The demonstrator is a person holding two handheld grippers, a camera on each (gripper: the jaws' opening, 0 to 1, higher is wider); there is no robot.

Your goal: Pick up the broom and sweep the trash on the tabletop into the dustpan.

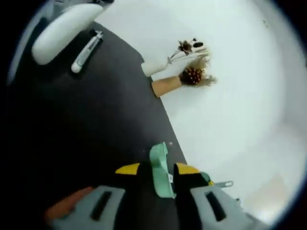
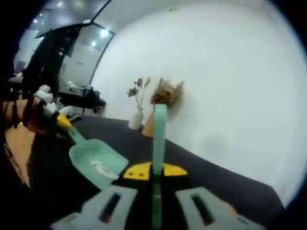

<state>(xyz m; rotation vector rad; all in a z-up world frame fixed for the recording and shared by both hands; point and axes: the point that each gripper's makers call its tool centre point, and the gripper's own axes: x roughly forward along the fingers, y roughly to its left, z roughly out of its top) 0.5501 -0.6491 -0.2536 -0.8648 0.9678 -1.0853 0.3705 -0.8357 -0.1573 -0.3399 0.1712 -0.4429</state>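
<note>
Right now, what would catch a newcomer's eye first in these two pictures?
Probably the mint-green dustpan, held over the dark tabletop by the left gripper, with white bits lying in it. Next, the green broom handle rising between the right gripper's jaws, and two vases of dried flowers by the white wall.

The dark counter (image 1: 96, 120) lies mostly open; two vases (image 1: 158, 76) stand at its wall edge, a white tool (image 1: 86, 51) farther off.
</note>
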